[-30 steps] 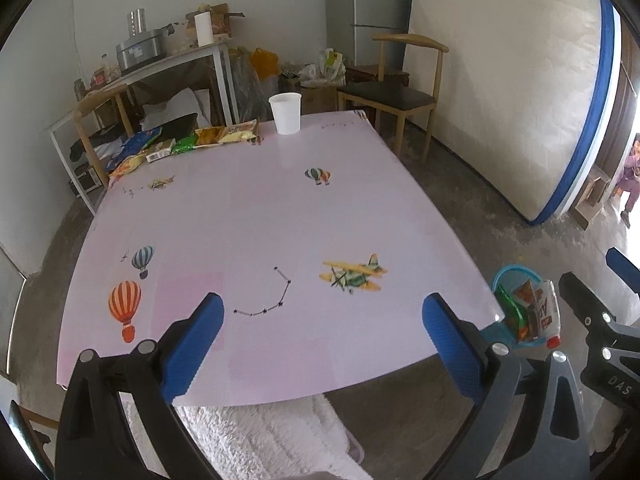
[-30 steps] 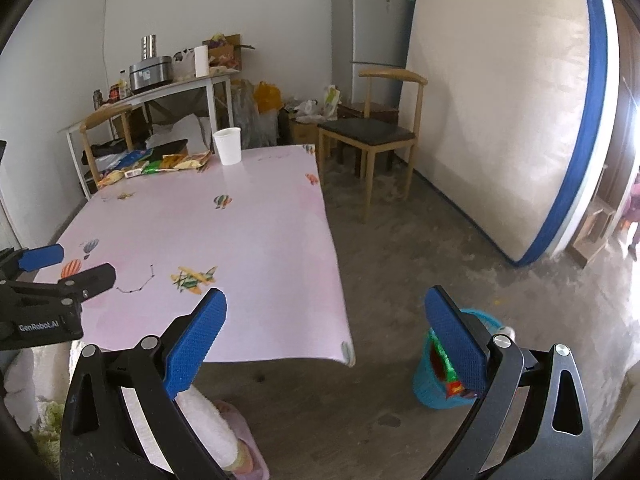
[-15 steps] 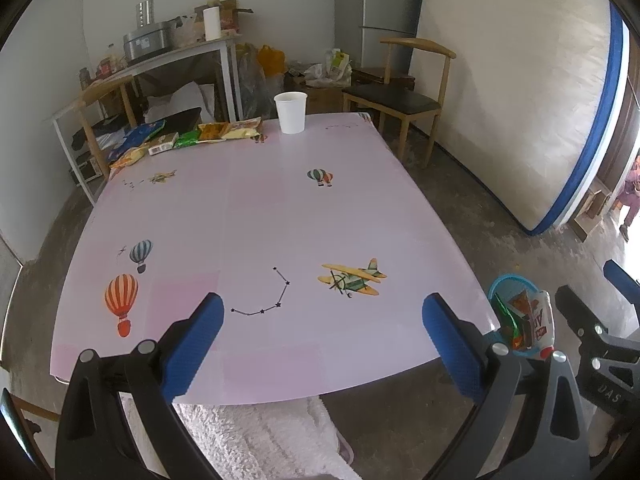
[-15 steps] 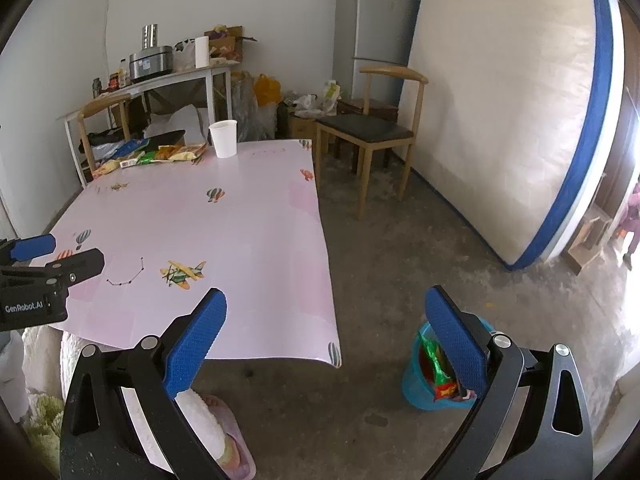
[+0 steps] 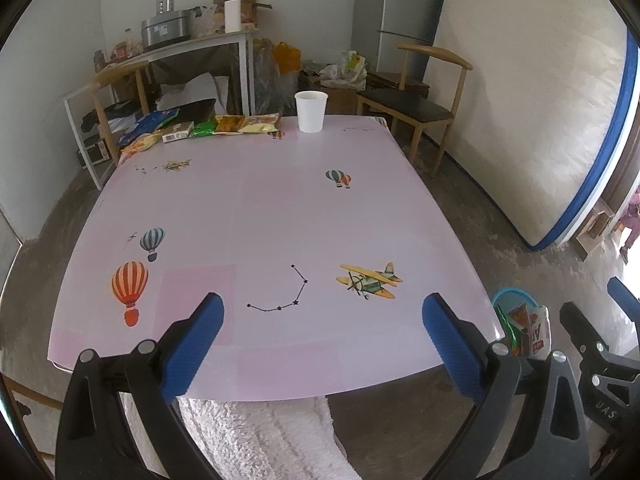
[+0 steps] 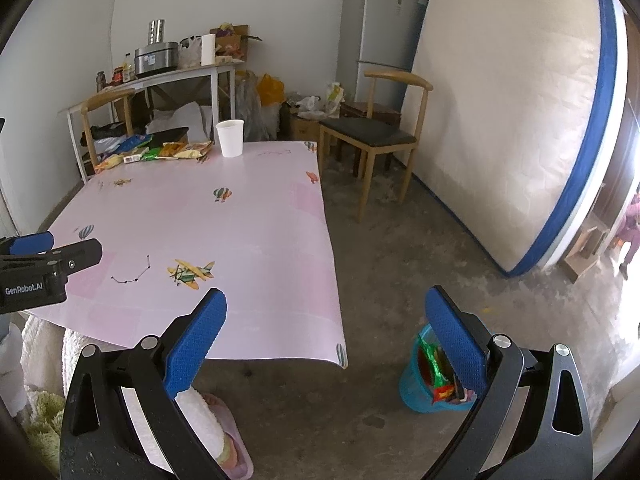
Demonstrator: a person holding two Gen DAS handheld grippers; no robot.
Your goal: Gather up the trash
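Left claw [image 5: 322, 320]: jaws wide apart, nothing between them, blue pads [image 5: 194, 344] hovering over the near edge of the tabletop [image 5: 256, 216]. Right claw [image 6: 326, 326]: also spread wide and empty, held off the tabletop's right corner, over the concrete floor [image 6: 420, 248]. In its view the right pad overlaps the blue trash bin [image 6: 418, 388], which stands on the floor just off that near right corner. Bin already has wrappers in it: green, red and orange packaging visible. The left wrist view shows the same bin [image 5: 514, 320] past the tabletop's right edge, with the right claw's black frame beside it.

Tabletop is pink with printed balloons, a plane and a dotted constellation line; near and middle areas are bare of loose items. Remaining trash sits at the far edge: a row of snack wrappers [image 5: 200, 128] in blue, yellow, green and orange at the far left corner, lying flat and touching one another. A white paper cup [image 5: 311, 111] stands upright just right of the row, near the wrappers but apart from them. Can't tell whether the cup holds anything.

Beyond: wooden chair [image 6: 374, 132] at the far right corner, a mattress [image 6: 504, 120] leaning on the wall, a fridge [image 6: 376, 32], and a cluttered side table [image 5: 180, 44] carrying a metal cooker. White fluffy fabric [image 5: 260, 436] shows below the near tabletop edge.
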